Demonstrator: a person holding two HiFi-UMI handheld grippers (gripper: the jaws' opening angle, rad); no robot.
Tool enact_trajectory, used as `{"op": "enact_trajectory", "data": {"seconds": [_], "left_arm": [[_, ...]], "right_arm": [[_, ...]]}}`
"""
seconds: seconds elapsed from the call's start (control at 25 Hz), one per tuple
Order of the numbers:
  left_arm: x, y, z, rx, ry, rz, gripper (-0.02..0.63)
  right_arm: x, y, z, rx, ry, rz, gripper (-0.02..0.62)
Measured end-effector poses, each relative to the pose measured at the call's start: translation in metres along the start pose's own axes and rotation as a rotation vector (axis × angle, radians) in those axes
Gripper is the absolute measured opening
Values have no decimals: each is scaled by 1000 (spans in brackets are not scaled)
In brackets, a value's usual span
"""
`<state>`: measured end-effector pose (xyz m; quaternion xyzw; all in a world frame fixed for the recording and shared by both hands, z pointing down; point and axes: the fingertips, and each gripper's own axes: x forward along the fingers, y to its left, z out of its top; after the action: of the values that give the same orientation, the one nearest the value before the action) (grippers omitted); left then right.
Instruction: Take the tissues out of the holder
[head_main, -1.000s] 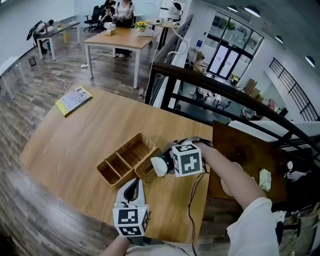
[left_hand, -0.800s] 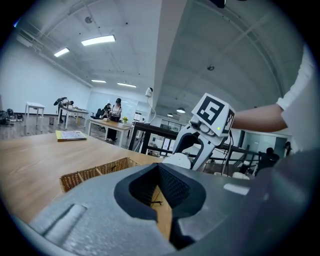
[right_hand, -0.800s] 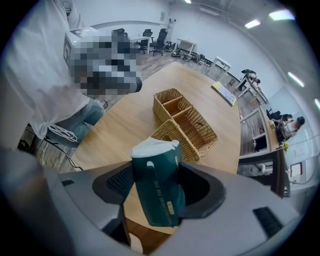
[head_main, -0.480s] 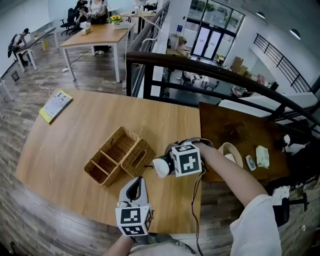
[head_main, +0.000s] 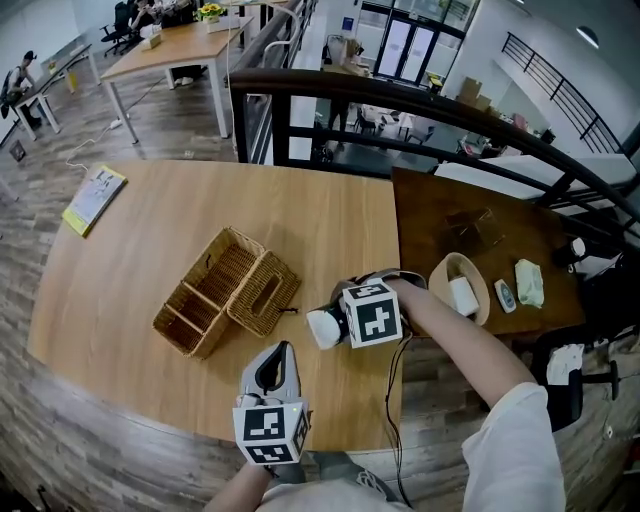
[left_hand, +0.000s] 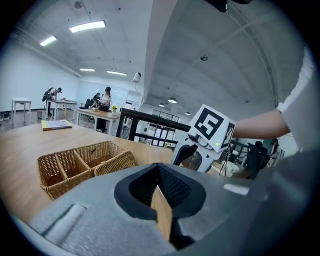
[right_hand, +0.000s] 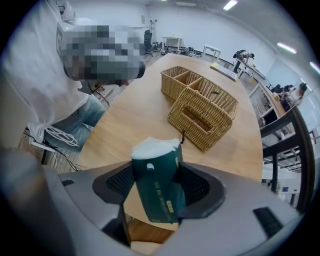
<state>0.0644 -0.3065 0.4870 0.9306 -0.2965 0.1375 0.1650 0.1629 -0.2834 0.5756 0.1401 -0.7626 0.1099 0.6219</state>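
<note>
Right tool (head_main: 318, 327) is clamped on a green tissue pack (right_hand: 156, 180), over the near edge of the surface (head_main: 330, 220). The wicker holder (head_main: 262, 292) is seen just ahead, apart, against a compartmented basket (head_main: 195, 300). Left tool (head_main: 279, 350) is held beside it, jaws together, empty; a bowl (head_main: 460, 285) is noted behind the right tool

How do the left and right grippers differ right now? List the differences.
The right gripper is clamped on a green tissue pack; the left gripper holds nothing. The right gripper's jaws stand wide apart around the pack; the left gripper's are together. In the head view the right gripper points sideways at the wicker holder, while the left gripper points away from the person. Both carry a marker cube and hang over the wooden table.
</note>
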Motion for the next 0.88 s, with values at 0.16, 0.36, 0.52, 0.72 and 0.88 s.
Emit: {"op": "enact_trajectory", "data": {"seconds": [0.16, 0.36, 0.52, 0.72, 0.88], "left_arm": [[2, 1, -10, -4, 20, 7, -14], [6, 7, -18, -15, 38, 22, -14], [8, 11, -19, -18, 40, 32, -14], [10, 15, -24, -26, 48, 48, -14], [12, 17, -29, -29, 58, 57, -14]], "right_arm": [[12, 1, 1, 2, -14, 9, 288], [22, -2, 8, -16, -21, 26, 288], [26, -2, 12, -27, -29, 38, 288], [34, 0, 17, -38, -44, 51, 287], [39, -2, 19, -38, -60, 52, 287]]}}
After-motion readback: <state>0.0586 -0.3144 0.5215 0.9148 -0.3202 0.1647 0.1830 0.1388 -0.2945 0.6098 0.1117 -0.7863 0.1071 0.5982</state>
